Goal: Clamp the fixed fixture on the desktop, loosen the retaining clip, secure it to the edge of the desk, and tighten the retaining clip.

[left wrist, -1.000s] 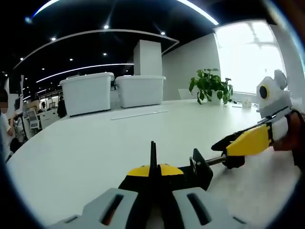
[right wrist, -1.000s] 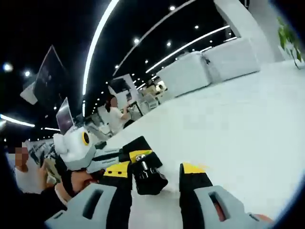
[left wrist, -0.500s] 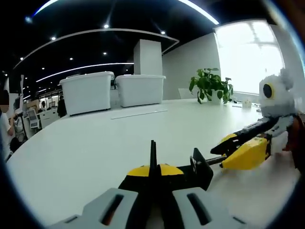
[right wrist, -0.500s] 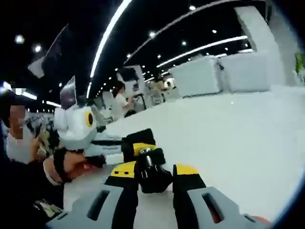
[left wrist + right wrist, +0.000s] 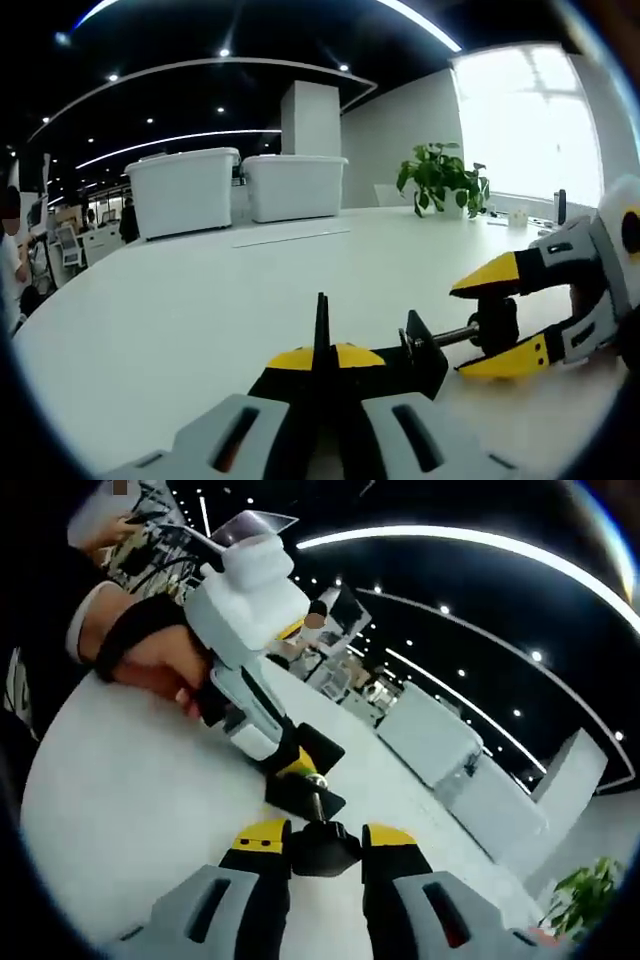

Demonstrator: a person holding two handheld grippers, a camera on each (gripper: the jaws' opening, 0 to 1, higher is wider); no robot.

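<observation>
1. Left gripper view: my left tongs (image 5: 320,375) are pinched tight on the black-and-yellow clamp (image 5: 345,365) lying on the table (image 5: 200,300). My right tongs (image 5: 497,318) come in from the right, spread around the knob (image 5: 493,322) on the clamp's screw. Two bins (image 5: 183,192) and one plant (image 5: 440,180) stand behind.
2. Right gripper view: my right tongs (image 5: 328,842) seem to touch the knob (image 5: 322,846) on both sides; grip unclear. My hand (image 5: 150,665) shows, holding the left tongs (image 5: 295,765) on the clamp (image 5: 305,795).
</observation>
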